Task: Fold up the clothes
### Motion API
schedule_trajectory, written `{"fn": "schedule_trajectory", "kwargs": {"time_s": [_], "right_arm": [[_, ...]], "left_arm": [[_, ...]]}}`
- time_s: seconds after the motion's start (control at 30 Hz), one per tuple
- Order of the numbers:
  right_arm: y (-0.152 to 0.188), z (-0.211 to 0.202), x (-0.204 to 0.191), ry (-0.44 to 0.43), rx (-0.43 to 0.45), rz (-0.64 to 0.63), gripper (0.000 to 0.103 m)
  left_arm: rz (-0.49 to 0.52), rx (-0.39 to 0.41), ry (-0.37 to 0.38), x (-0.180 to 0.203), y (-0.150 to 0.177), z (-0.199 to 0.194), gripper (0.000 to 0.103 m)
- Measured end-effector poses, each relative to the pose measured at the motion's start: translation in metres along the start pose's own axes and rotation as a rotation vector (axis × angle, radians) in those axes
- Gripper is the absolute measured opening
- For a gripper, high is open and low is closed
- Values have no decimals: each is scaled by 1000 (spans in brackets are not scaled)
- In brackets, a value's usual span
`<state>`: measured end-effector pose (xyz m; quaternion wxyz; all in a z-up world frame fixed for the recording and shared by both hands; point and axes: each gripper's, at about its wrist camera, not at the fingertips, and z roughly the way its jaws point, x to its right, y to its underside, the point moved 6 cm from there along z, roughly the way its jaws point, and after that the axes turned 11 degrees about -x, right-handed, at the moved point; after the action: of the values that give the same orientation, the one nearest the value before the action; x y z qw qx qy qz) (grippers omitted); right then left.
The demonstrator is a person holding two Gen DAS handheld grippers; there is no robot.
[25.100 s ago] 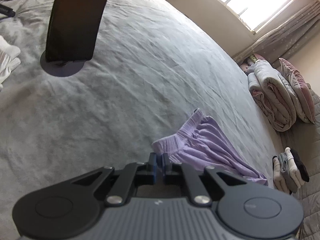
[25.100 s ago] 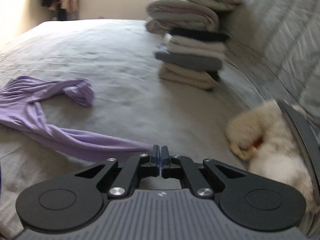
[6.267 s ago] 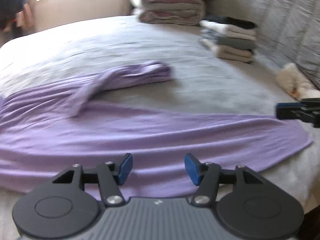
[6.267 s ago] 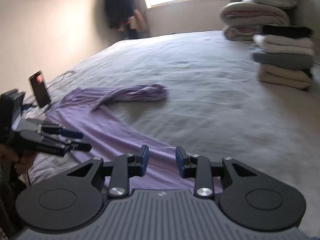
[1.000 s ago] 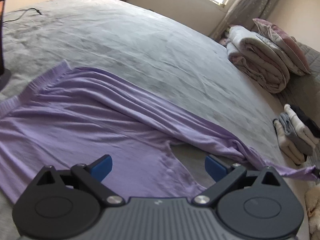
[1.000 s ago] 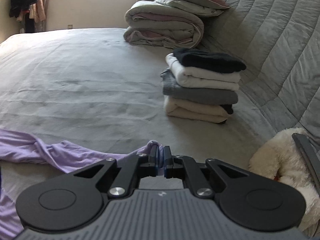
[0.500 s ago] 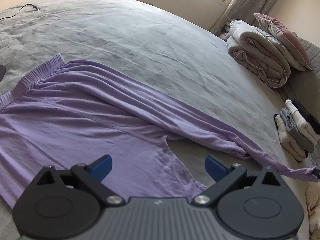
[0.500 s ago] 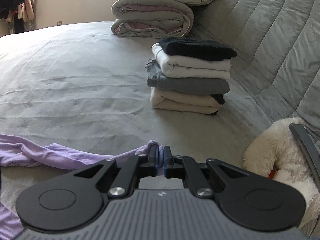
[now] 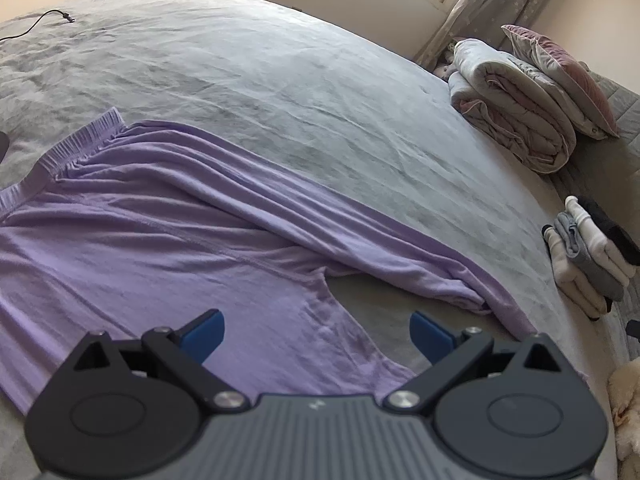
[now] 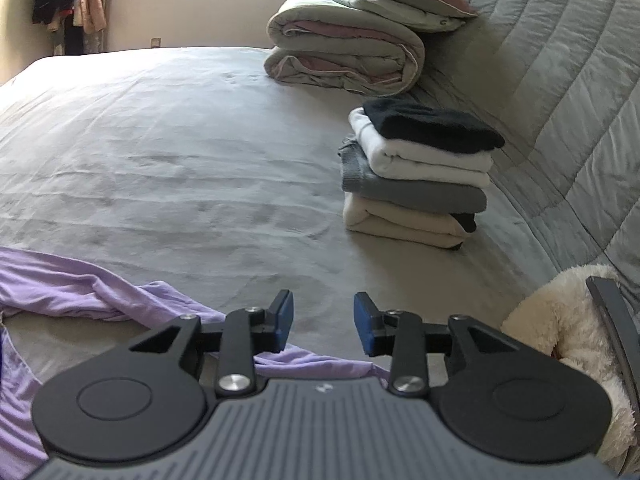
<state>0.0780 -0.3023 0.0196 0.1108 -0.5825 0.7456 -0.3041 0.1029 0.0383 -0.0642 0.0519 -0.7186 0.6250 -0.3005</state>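
Grey bed cover [image 9: 280, 60], lightly creased, fills both views; window light falls from the far wall. A quilted grey headboard [image 10: 560, 60] runs along one side, with a rolled duvet [image 10: 348, 56] and a stack of folded clothes [image 10: 416, 176] before it. We note the lilac trousers [image 9: 168, 240] spread flat on the cover, ribbed waistband at far left, legs parted. Left gripper [image 9: 316, 332] stands wide apart above them, holding nothing. Right gripper [image 10: 323, 320] is opening; no cloth sits between its jaws, and a leg end [image 10: 160, 304] lies just below.
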Motion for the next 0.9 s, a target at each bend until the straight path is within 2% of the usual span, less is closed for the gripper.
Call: {"fn": "schedule_trajectory", "kwargs": {"time_s": [0.43,0.73,0.9], "right_arm": [[4,-17,-38,-20,17,-61,43],[8,-15,-67,-46,12,-107,44],[5,4,-87,-140,12,-109,44]], "left_arm": [[-18,18,3,-14,-1,-13,100],[-15,30,14,-30,-6,-19,99],[22,79,-13,-49,-17,-20,98]]}}
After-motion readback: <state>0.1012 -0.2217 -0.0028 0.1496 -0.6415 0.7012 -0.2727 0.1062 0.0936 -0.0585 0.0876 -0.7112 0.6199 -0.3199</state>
